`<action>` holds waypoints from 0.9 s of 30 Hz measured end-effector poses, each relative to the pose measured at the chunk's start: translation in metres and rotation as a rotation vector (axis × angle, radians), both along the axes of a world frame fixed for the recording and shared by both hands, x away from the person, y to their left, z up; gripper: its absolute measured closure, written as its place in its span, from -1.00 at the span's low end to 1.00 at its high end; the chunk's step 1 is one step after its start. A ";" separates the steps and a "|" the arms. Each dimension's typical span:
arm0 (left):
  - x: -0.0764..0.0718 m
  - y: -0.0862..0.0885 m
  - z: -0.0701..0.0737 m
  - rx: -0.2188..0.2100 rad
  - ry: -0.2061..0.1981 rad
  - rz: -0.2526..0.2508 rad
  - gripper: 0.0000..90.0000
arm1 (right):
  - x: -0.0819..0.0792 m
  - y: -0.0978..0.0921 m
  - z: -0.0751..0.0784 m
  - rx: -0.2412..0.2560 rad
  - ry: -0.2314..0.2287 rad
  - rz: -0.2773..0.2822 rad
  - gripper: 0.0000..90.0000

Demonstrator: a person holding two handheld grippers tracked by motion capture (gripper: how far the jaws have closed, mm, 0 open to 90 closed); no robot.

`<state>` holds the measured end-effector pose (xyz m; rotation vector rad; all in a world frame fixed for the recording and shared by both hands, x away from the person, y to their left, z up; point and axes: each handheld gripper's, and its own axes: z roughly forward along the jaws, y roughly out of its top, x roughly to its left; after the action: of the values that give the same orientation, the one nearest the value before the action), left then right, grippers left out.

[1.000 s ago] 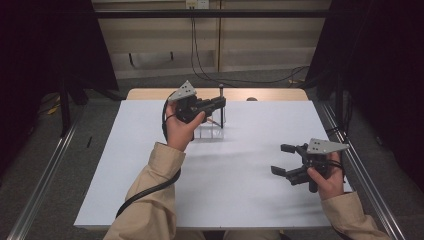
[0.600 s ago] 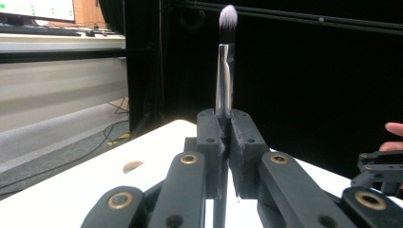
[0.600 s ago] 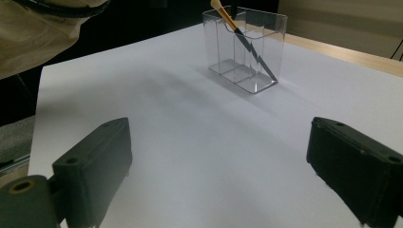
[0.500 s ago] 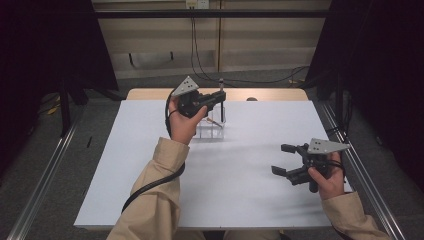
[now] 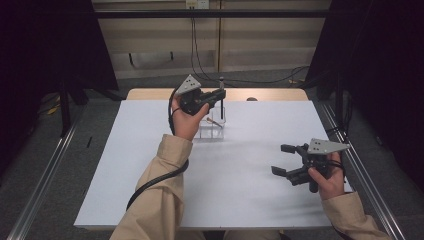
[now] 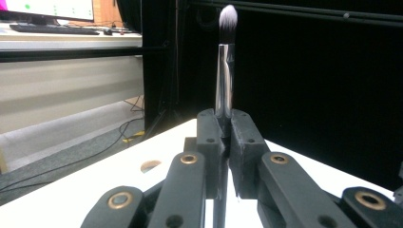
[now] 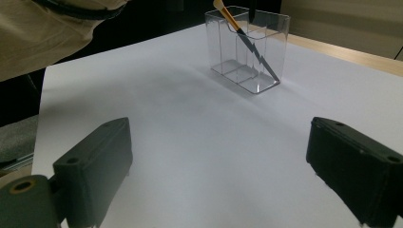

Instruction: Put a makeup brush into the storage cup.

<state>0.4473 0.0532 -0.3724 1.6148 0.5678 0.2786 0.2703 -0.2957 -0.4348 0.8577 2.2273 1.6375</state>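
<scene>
Silver-ferruled, with a pale tuft uppermost, the makeup brush (image 6: 225, 78) stands upright, clamped between the jaws of my left gripper (image 5: 220, 94), which I hold above the clear organiser (image 5: 211, 125) at the far middle of the tabletop (image 5: 250, 200). In the high view the brush handle runs down toward the organiser's right end; I cannot tell whether its tip is inside a compartment or just above the rim.

One item is already stowed: an orange-handled brush (image 7: 237, 28) leans diagonally inside the organiser, tuft end up at its rim. I judge the work partway done, with the held brush to be lowered into a compartment and released. I see nothing else loose on the tabletop awaiting pickup.

My right gripper (image 5: 287, 160) rests idle near the right edge, well apart from the organiser, its jaws wide apart and holding nothing.

Surface: a white sheet covers the tabletop, with a strip of bare wood at the far edge. Room: dark curtains on both sides, pale wall panels with hanging cables (image 5: 197, 55) behind, grey floor, metal rails (image 5: 42, 175) alongside. A monitor (image 6: 47, 8) and keyboard sit on a desk in the left gripper view.
</scene>
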 end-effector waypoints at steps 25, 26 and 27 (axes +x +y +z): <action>0.006 0.002 -0.020 0.029 0.026 0.043 0.86 | 0.000 0.000 0.000 0.004 -0.003 0.006 -0.82; 0.006 0.003 -0.020 0.030 0.026 0.040 0.86 | 0.000 0.000 0.000 0.003 -0.003 0.005 -0.82; 0.006 0.002 -0.021 0.031 0.028 0.042 0.86 | 0.000 0.000 0.000 0.001 -0.003 0.004 -0.82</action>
<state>0.4534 0.0556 -0.3937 1.6399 0.6218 0.2974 0.2701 -0.2955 -0.4344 0.8504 2.2279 1.6411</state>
